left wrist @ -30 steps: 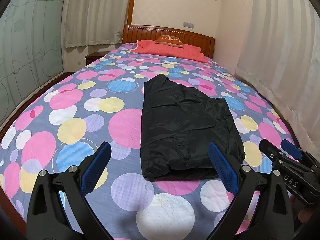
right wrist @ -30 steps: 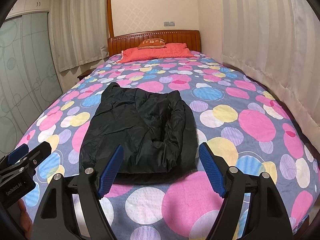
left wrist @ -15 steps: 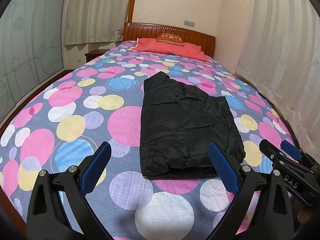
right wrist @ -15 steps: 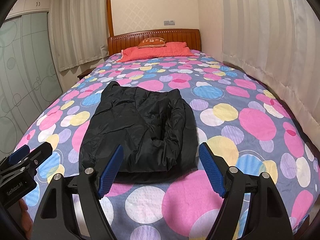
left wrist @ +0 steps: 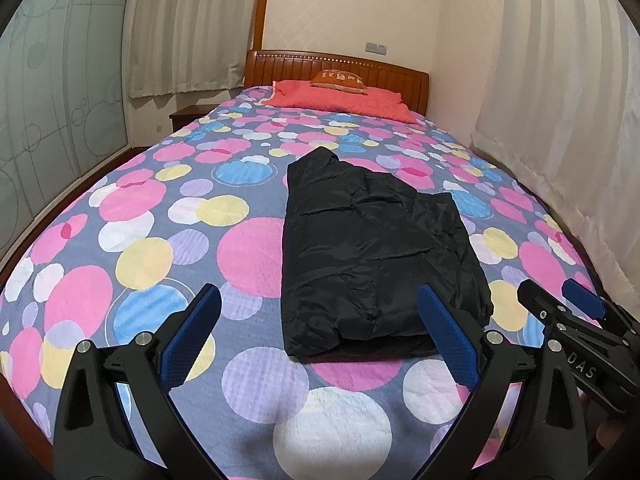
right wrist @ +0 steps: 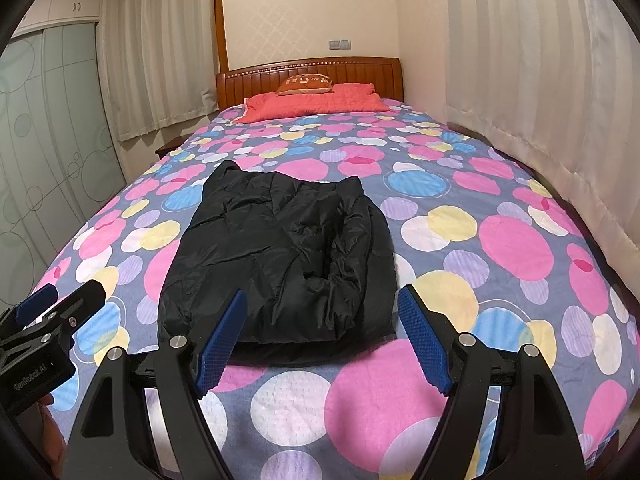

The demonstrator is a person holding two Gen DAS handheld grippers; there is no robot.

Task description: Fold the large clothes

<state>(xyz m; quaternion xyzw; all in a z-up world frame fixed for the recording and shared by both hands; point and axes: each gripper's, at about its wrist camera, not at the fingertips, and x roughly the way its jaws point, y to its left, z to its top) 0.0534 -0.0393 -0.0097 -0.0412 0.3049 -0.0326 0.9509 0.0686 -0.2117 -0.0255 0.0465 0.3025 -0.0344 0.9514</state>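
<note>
A black puffy jacket [left wrist: 372, 256] lies folded into a long rectangle on the bed; it also shows in the right wrist view [right wrist: 280, 256]. My left gripper [left wrist: 318, 328] is open and empty, held above the foot of the bed just short of the jacket's near edge. My right gripper [right wrist: 322, 332] is open and empty, also just short of the near edge. The right gripper shows at the right of the left wrist view [left wrist: 560, 304], and the left gripper at the left of the right wrist view [right wrist: 60, 300].
The bed has a spotted cover [left wrist: 140, 220], red pillows [left wrist: 340, 94] and a wooden headboard [left wrist: 360, 64]. Curtains [right wrist: 540, 100] hang along the right side. A glass wardrobe [left wrist: 48, 100] and a nightstand [left wrist: 188, 114] stand on the left.
Both views have drawn slightly back and tilted up from the jacket. The jacket has not moved and both grippers stay open.
</note>
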